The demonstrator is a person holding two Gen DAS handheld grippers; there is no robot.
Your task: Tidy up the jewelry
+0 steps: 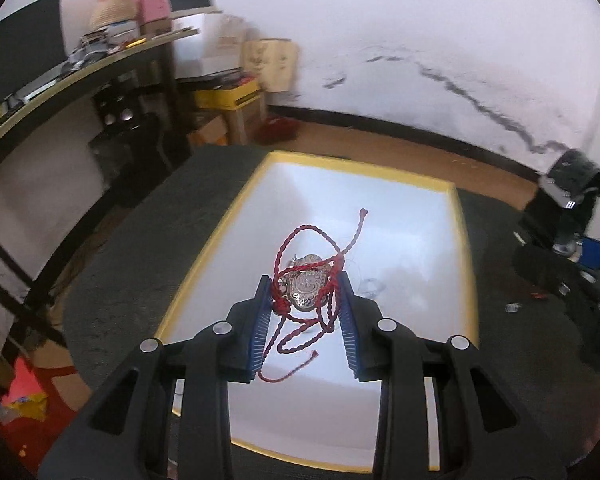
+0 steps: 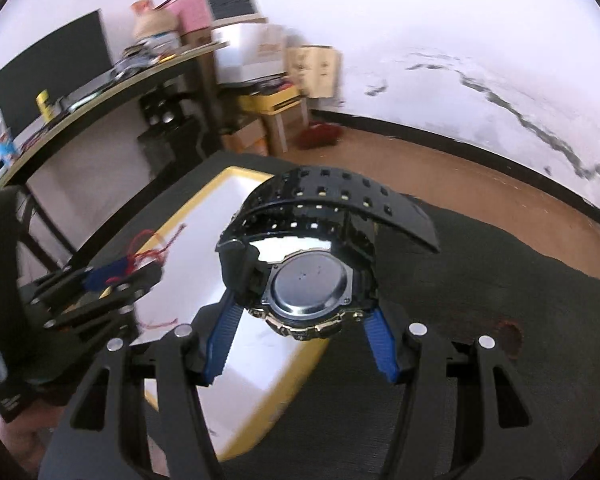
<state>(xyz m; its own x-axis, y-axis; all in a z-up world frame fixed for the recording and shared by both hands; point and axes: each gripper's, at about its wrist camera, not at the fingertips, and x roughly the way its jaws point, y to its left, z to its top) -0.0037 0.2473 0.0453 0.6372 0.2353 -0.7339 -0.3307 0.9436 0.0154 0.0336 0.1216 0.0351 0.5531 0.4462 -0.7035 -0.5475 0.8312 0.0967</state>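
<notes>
Left wrist view: left claw (image 1: 305, 294) is closed down on a silver pendant (image 1: 306, 286) with a red twisted cord (image 1: 320, 240) tangled around it. Blue pads (image 1: 262, 322) sit against both sides of the pendant, loose cord ends hang below and stick up above. The load is held above the white tray with yellow rim (image 1: 216, 236), roughly over its middle. The tray sits on a dark bench (image 1: 140, 248). Tray floor under the claw looks nearly bare, apart from a faint clear or wiry item (image 1: 370, 286) to the right of the pendant; too faint to identify. The right claw with the watch shows at the far right edge (image 1: 572, 184), outside the tray.

Right wrist view: right claw (image 2: 300, 312) is partly open but clamped on a black wristwatch (image 2: 308, 280), case back facing the camera, gold trim on the case's lower edge, perforated strap (image 2: 340, 196) looped above. It's held up over the tray's right edge (image 2: 284, 392) and the bench beside it. The left claw (image 2: 100, 284) and its red cord are visible at left, over the tray.

Progress, my read: both pieces are picked and in the air, neither set down. Still to do: place pendant and watch in the tray, then let go. The cord is tangled and may snag on the pads at release.
</notes>
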